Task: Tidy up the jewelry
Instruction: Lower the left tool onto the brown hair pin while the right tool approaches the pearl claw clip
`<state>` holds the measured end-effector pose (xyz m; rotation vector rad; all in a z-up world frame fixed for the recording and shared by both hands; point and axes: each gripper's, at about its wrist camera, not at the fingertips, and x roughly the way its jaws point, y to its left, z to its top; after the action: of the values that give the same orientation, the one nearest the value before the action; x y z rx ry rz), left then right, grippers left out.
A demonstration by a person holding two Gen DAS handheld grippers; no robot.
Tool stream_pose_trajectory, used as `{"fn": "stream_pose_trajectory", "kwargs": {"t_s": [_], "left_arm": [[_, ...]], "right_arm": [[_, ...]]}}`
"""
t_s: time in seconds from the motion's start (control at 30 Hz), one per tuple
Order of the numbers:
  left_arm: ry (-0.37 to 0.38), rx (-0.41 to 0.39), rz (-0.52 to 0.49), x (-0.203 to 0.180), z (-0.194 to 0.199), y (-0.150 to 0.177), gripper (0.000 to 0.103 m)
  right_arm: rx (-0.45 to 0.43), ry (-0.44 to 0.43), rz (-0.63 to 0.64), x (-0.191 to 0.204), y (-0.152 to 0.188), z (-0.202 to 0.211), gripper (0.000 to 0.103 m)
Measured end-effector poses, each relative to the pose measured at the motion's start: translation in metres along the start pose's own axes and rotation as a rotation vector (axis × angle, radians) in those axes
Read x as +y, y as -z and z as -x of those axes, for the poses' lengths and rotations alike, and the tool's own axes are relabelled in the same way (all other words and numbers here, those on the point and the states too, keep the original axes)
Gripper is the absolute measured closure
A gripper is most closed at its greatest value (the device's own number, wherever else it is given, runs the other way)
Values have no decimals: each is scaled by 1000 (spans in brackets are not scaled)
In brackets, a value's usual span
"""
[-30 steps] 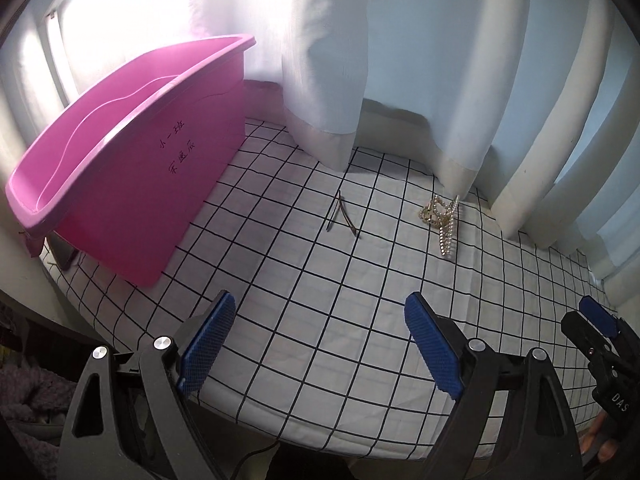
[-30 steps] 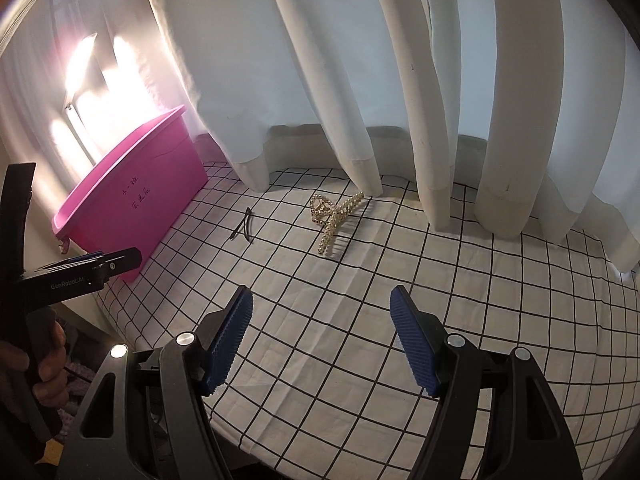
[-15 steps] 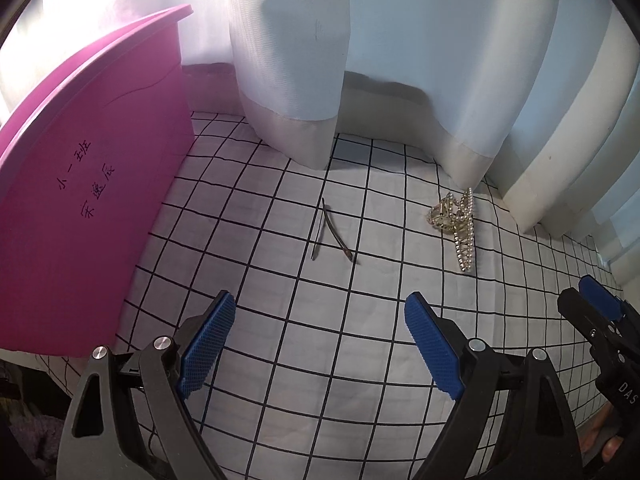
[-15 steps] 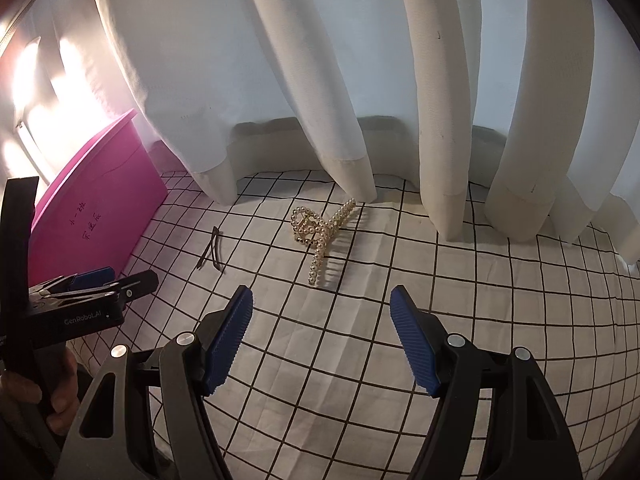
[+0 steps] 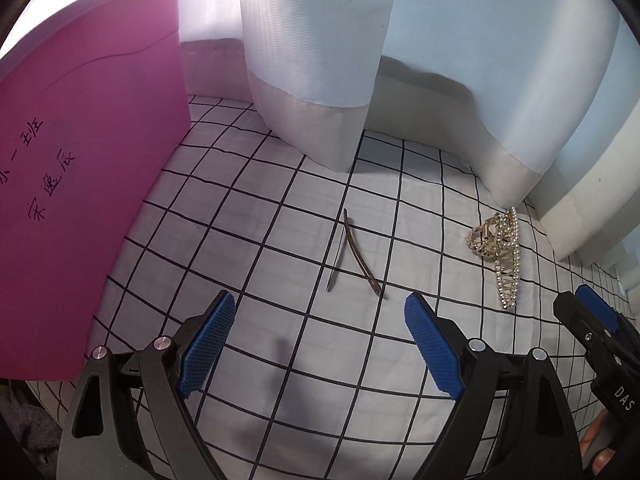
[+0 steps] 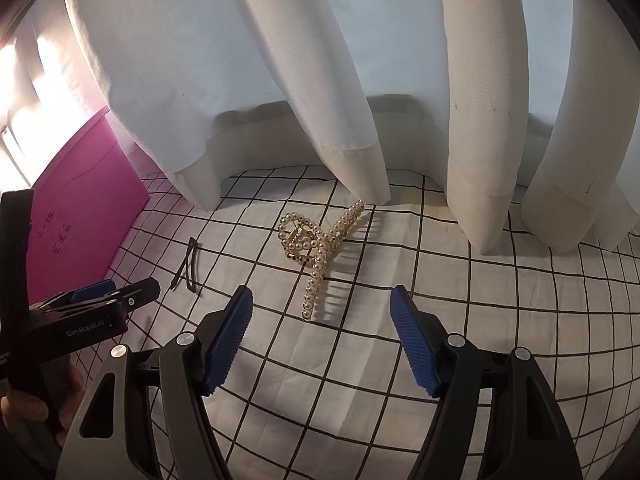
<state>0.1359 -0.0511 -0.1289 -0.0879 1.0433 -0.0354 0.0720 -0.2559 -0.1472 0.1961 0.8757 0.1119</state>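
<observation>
Right wrist: pearl claw clip [image 6: 316, 254] ahead.

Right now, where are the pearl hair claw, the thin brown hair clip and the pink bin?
pearl hair claw [image 6: 316, 258], right wrist view, on its beaded spine.
thin brown hair clip [image 5: 358, 256], left wrist view, mid-length of its curved arm.
pink bin [image 5: 80, 184], left wrist view, on its side wall.

Daylight comes through the curtains [image 5: 312, 60], blowing out to white glare at the upper left of both views. The cloth [image 6: 360, 360] is evenly, fairly dimly lit; the pearl clip [image 6: 316, 248] casts a soft comb-like shadow. Fisheye bends the grid lines, and black vignetting fills the corners. Focus is sharp.
</observation>
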Motion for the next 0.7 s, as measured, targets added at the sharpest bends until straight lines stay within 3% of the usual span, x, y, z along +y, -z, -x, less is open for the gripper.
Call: {"fn": "stream_pose_trajectory", "kwargs": {"t_s": [0.43,0.7], "left_arm": [[-28,-91,-34,-5,-36,-6,18],[-28,-75,-36,-3,-54,-10,18]], "right_arm": [[-26,39,50,7,-8,-58,35],[4,82,97,14,-13,-77,35]]}}
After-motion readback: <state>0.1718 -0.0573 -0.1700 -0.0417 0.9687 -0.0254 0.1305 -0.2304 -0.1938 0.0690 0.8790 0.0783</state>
